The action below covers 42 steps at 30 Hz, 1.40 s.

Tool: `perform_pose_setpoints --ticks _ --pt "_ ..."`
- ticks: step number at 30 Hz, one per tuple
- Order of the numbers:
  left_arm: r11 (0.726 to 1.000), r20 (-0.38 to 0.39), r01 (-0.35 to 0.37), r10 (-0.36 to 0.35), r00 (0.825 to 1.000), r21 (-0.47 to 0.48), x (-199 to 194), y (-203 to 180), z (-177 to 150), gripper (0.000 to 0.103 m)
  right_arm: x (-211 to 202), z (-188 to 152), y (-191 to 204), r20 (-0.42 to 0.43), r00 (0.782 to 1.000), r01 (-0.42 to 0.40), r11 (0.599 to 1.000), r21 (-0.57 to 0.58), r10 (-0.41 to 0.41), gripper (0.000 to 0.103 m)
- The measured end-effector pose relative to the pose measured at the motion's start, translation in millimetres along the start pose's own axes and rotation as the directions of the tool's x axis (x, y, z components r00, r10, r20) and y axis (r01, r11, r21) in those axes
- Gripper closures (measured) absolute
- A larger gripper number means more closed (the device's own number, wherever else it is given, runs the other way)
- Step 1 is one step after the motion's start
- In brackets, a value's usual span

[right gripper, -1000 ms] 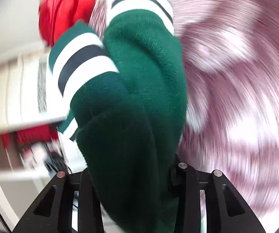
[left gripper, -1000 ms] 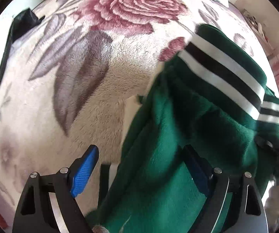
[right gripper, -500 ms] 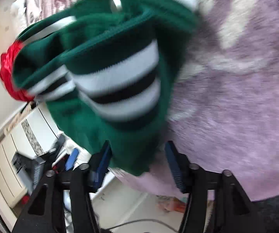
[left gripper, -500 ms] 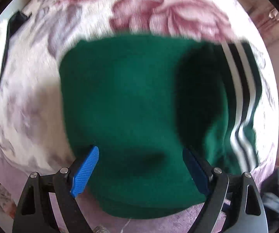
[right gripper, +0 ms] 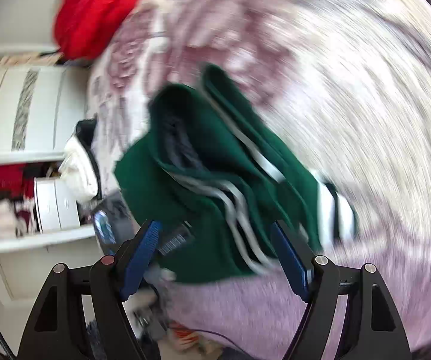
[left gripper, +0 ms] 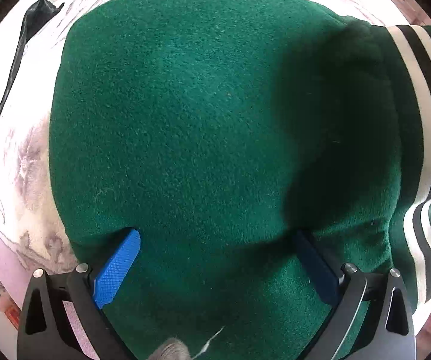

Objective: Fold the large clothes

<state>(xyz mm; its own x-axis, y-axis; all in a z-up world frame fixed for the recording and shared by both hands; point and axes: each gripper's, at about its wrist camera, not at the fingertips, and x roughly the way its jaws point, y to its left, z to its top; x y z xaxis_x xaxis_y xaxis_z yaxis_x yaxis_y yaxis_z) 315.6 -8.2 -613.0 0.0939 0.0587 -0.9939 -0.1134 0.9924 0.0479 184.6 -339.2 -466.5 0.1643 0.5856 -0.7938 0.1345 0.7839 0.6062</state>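
Note:
A dark green fleece garment (left gripper: 203, 126) with white and black striped cuffs lies folded on a floral blanket (left gripper: 14, 180). My left gripper (left gripper: 215, 240) is open, its blue pads resting on the cloth's near part. In the right wrist view the same garment (right gripper: 215, 186) lies bunched near the blanket's left edge. My right gripper (right gripper: 215, 234) is open, just in front of the garment and empty. That view is blurred.
A black strap or cloth (left gripper: 17, 60) lies at the blanket's far left. A red cloth (right gripper: 95, 15) sits at the far end. White cabinets and shelves (right gripper: 20, 120) stand to the left, with clutter on the floor below.
My right gripper has let go of the green garment and pulled back. The garment dropped into a folded heap on the blanket. My left gripper has come down onto it.

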Motion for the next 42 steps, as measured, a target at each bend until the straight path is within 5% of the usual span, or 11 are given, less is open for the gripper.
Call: perform_pose_setpoints --ticks 5,7,8,16,21,25,29,32,34,35,42 --pt "1.0 -0.001 0.027 -0.027 1.0 0.0 -19.2 8.7 0.1 0.0 69.0 48.7 46.0 -0.122 0.993 -0.014 0.992 -0.123 -0.001 0.024" --pt "0.999 0.028 0.022 -0.021 0.999 -0.028 -36.2 21.7 -5.6 0.0 110.9 62.9 44.7 -0.23 0.972 -0.072 0.993 -0.098 0.048 0.058" --pt "0.999 0.043 0.021 -0.019 0.999 -0.048 -44.5 30.5 -8.4 0.0 121.8 63.9 44.0 -0.266 0.963 -0.064 0.994 -0.089 0.039 0.098" --pt "0.982 0.085 0.069 -0.055 0.995 -0.173 -61.9 90.6 -15.2 0.0 21.7 84.6 42.6 0.078 0.992 0.105 0.993 -0.058 -0.1 0.101" --pt "0.988 0.033 0.063 -0.059 0.998 -0.139 -29.9 90.0 -6.3 0.0 71.1 98.0 8.9 -0.138 0.981 0.137 0.991 0.002 -0.135 0.1" --pt "0.991 0.04 0.065 -0.06 0.997 -0.121 -24.0 85.9 -8.0 0.0 47.4 89.6 8.0 -0.147 0.981 0.122 0.992 -0.023 -0.124 0.089" --pt "0.99 0.06 0.052 -0.045 0.997 -0.128 -37.8 86.0 -20.6 0.0 21.4 44.5 -3.5 -0.157 0.974 0.152 0.984 -0.094 -0.165 0.011" --pt "0.987 0.073 0.052 -0.041 0.996 -0.152 -48.9 82.4 -34.5 0.0 42.7 7.7 -33.2 -0.277 0.947 0.14 0.986 -0.092 -0.161 0.011" --pt "0.985 0.081 0.033 -0.019 0.997 -0.17 -54.6 84.4 -45.0 0.0 59.0 -5.5 -47.8 -0.296 0.94 0.154 0.985 -0.082 -0.172 0.032" --pt "0.985 0.083 0.023 -0.009 0.997 -0.172 -56.1 85.7 -48.8 0.0 63.3 -12.5 -53.1 -0.294 0.934 0.194 0.979 -0.067 -0.205 0.08" --pt "0.99 0.087 -0.016 0.028 0.996 -0.14 -73.5 89.0 -70.8 0.0 -9.7 -22.1 -27.2 -0.072 0.973 0.218 0.976 -0.014 -0.219 0.097"
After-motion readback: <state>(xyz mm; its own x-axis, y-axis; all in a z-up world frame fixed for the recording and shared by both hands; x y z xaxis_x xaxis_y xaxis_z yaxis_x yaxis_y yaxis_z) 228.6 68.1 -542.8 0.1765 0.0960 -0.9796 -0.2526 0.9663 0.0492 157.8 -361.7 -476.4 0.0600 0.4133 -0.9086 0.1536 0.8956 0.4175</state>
